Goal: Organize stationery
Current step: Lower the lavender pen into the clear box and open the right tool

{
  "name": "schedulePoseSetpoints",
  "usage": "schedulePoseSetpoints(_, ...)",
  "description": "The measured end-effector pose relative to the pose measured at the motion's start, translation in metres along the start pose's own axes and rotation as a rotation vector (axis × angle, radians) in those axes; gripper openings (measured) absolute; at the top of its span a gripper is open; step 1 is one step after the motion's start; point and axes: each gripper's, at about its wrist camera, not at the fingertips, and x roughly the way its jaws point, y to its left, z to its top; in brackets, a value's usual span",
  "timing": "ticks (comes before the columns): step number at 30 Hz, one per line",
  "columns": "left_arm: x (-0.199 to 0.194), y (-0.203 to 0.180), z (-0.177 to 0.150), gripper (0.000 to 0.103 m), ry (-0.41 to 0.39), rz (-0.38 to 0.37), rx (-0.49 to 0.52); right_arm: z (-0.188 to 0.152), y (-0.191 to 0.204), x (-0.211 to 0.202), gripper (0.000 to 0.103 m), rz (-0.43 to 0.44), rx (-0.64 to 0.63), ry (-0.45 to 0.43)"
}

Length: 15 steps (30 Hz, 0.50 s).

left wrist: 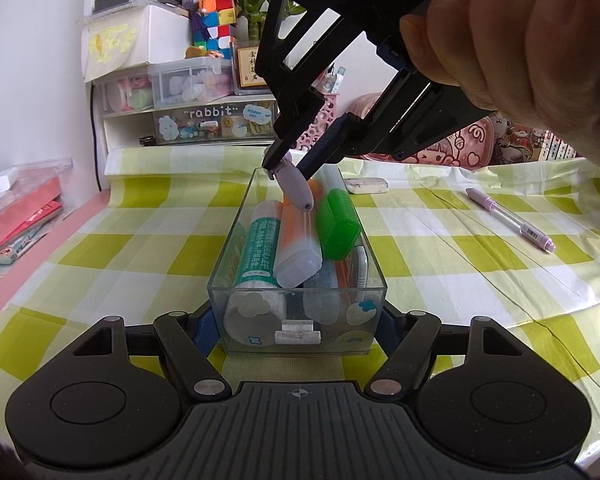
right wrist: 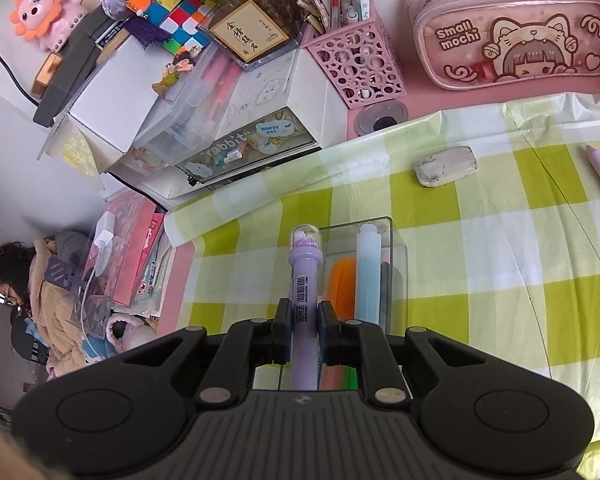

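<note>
A clear rectangular box (left wrist: 220, 280) stands on the green-checked cloth, and my left gripper (left wrist: 296, 328) is shut on its near end, one pad against each side wall. Inside lie a teal tube (left wrist: 256, 252), an orange-and-white stick (left wrist: 296, 240) and a green case (left wrist: 338, 224). My right gripper (left wrist: 286, 168) hangs over the box's far end, tilted down and shut on a lilac pen (left wrist: 296, 190). In the right wrist view the lilac pen (right wrist: 305, 276) runs between the fingers of the right gripper (right wrist: 304, 320), its domed cap pointing away, beside the box (right wrist: 398, 264).
A grubby white eraser (left wrist: 367, 185) and a second lilac pen (left wrist: 508, 220) lie on the cloth to the right. At the back stand a drawer unit marked "rabbit" (right wrist: 236, 152), a pink pen holder (right wrist: 356, 68) and a pink pencil case (right wrist: 512, 28). A person (right wrist: 16, 280) sits off the left edge.
</note>
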Motion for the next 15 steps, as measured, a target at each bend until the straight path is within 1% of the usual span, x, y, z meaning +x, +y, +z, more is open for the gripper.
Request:
schedulePoseSetpoints(3,-0.001,0.000,0.000,0.072,0.000,-0.003,0.000,-0.002,0.005,0.007,0.008,-0.026,-0.013,0.023)
schedulePoseSetpoints(7,-0.001,0.001,-0.001,0.072,-0.002,-0.009,-0.005,-0.006,0.007,0.014,0.010,-0.008,-0.017,0.062)
schedulePoseSetpoints(12,0.001,0.003,-0.001,0.072,-0.001,-0.007,0.000,-0.006,0.010,0.006,0.011,-0.017,-0.057,0.009)
schedulePoseSetpoints(15,0.001,0.003,-0.001,0.072,-0.002,-0.007,0.000,-0.004,0.005,-0.005,0.011,0.049,-0.065,-0.020)
